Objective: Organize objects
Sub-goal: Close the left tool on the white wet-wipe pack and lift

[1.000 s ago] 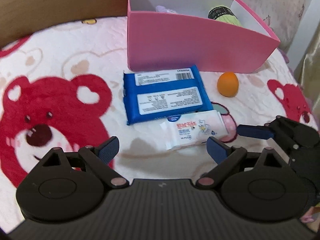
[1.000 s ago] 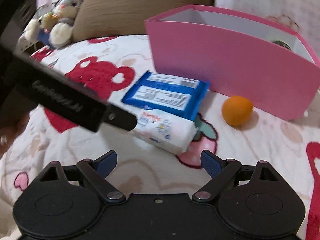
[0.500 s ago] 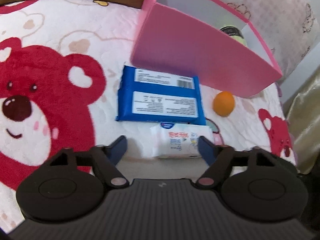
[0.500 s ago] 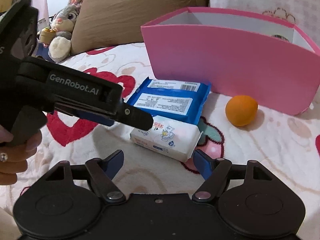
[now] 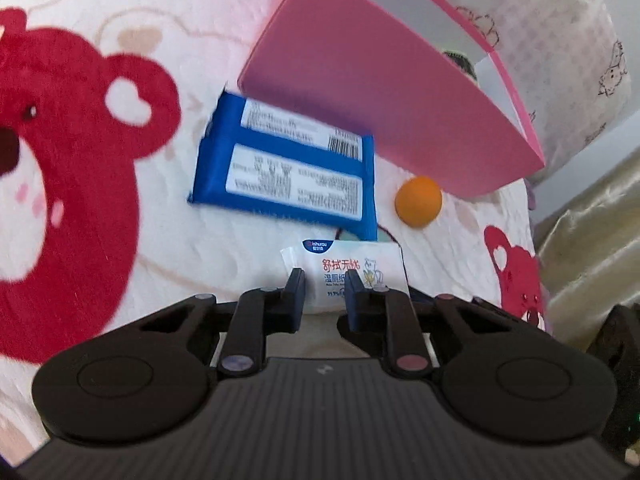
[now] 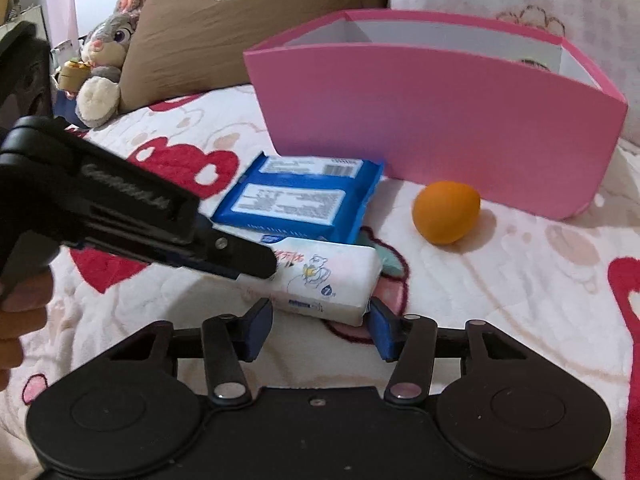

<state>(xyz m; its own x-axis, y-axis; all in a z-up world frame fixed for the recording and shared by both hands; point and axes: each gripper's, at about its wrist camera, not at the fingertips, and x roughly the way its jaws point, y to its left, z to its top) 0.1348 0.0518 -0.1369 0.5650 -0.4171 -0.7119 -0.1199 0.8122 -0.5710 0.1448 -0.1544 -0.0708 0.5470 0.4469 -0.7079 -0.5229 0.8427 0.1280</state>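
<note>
A white wipes pack [image 5: 344,264] [image 6: 332,276] lies on the bear-print blanket, just in front of a blue wipes pack [image 5: 288,172] [image 6: 300,200]. My left gripper [image 5: 324,292] [image 6: 256,264] is shut on the white pack's near-left edge. My right gripper [image 6: 320,320] straddles the same pack's near side; its jaws are closing, and a small gap still shows at the left finger. An orange ball [image 5: 418,202] [image 6: 446,212] rests to the right, in front of the pink box [image 5: 380,92] [image 6: 420,128].
A brown pillow [image 6: 240,12] and a plush rabbit [image 6: 104,52] sit behind the blanket at the left. A dark-topped item [image 5: 460,60] shows inside the pink box. A gold curtain [image 5: 592,232] hangs past the bed's right edge. A hand [image 6: 16,308] holds the left gripper.
The left gripper's jaws went from wide open to shut on the white pack, and its view rolled. The right gripper's jaws narrowed around the same pack.
</note>
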